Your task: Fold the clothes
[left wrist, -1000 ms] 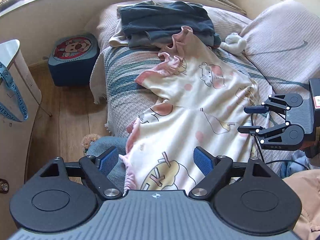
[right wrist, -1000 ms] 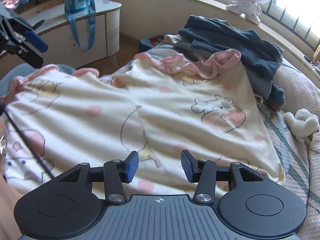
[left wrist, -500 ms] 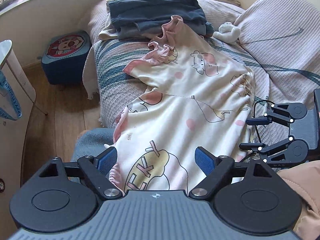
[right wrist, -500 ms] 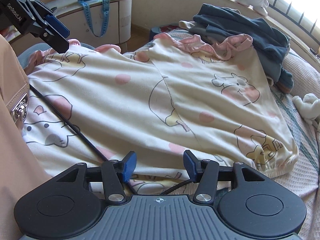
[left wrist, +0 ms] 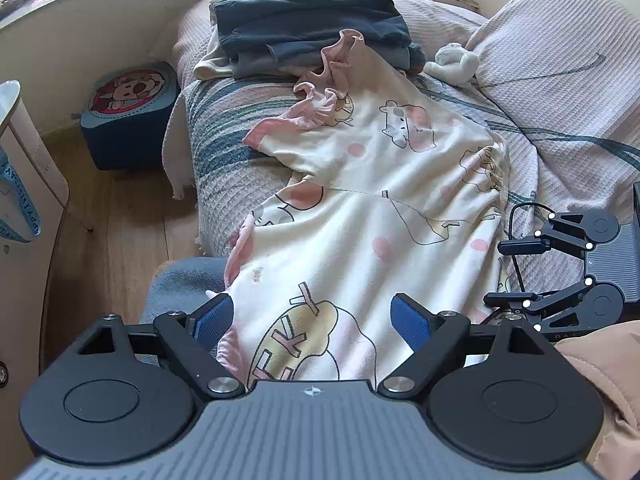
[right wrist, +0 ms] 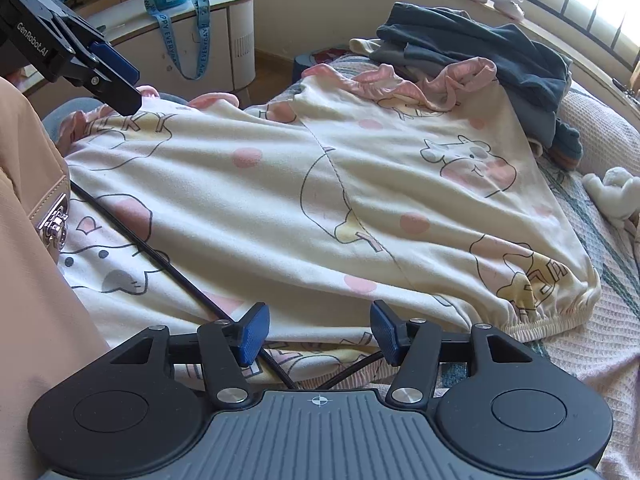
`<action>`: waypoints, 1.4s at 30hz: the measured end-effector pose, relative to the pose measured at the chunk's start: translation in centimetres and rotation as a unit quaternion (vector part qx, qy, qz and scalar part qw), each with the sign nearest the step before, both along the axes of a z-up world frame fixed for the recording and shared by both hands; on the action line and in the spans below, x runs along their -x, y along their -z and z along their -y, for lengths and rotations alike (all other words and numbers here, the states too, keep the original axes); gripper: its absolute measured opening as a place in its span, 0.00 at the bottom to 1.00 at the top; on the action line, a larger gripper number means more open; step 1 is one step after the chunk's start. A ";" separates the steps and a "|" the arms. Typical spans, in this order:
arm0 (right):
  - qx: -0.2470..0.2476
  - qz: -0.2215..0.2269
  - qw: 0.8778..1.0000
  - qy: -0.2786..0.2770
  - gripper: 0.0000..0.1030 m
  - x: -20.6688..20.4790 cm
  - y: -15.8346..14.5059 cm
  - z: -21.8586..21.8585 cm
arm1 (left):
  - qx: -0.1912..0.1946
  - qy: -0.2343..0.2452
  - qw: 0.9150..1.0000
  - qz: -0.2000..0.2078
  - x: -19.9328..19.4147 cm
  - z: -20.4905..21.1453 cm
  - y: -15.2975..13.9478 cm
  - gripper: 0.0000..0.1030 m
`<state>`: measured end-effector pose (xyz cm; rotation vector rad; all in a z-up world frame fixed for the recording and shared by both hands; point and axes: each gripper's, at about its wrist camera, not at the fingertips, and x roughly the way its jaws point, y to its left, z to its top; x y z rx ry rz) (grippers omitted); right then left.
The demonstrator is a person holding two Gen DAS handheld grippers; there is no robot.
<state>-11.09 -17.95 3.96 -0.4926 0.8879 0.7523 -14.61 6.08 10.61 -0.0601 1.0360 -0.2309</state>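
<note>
Cream cartoon-print garment (left wrist: 384,208) spread lengthwise across bed (left wrist: 224,152), near end draped over person's lap. Pink ruffled collar (right wrist: 404,88) at far end, touching dark folded clothes pile (left wrist: 312,28). Left tongs (left wrist: 312,316) spread wide, hovering above near hem, pinching nothing. Right tongs (right wrist: 318,332) spread, empty, low over garment's side edge near elastic cuff (right wrist: 548,312). Black cable (right wrist: 160,256) lies across fabric. White plush toy (left wrist: 452,60) beside pillow (left wrist: 560,48).

pyjama top (left wrist: 384,200) spread on bed (left wrist: 224,160), folded clothes pile (left wrist: 312,28) behind it
</note>
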 end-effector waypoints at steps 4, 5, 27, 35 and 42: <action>-0.002 0.000 1.000 0.005 0.56 0.2 -0.3 0.1 | -0.002 -0.002 1.000 0.002 0.0 -0.1 -0.1 0.83; -0.003 0.001 1.000 0.006 0.56 0.2 -0.3 0.2 | -0.003 -0.001 1.000 0.002 0.0 -0.1 -0.2 0.83; 0.006 -0.007 1.000 0.021 0.61 2.2 -0.2 1.9 | -0.010 0.015 1.000 0.007 0.1 1.1 -0.5 0.85; 0.012 -0.013 1.000 0.017 0.62 2.3 0.0 1.7 | -0.008 0.013 1.000 0.004 0.1 0.9 -0.3 0.86; 0.012 -0.020 1.000 0.015 0.62 2.4 0.2 1.7 | -0.006 0.014 1.000 0.003 0.2 0.9 -0.3 0.86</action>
